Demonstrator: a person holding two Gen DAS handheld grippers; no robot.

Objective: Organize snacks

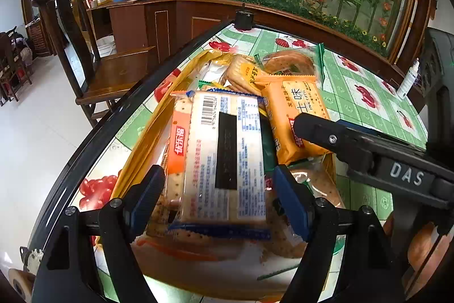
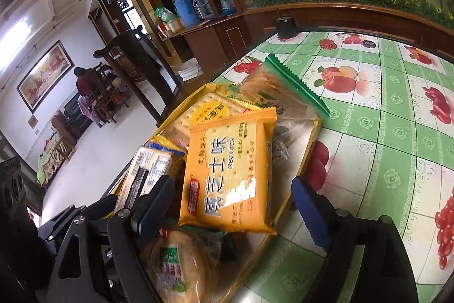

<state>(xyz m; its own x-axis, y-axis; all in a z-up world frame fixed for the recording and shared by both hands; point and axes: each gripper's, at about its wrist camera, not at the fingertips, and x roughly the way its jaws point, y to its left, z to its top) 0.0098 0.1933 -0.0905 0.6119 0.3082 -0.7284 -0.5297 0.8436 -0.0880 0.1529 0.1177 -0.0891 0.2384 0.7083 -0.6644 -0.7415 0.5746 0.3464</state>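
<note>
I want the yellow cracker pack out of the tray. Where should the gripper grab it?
Probably by its two long edges, coming from above. The yellow cracker pack lies flat and slightly tilted on top of the pile, and the right gripper already straddles its near end, jaws open.

**Gripper hardware, appearance**

Left gripper [image 1: 218, 189]: matte black angular frame, silver screw heads at the linkage joints, blue pads [image 1: 292, 200] on the fingers. Right gripper [image 2: 232, 203]: same black frame, silver screws, blue pads [image 2: 309, 215] with ribbed edges; white "DAS" lettering on its body (left wrist view).
</note>
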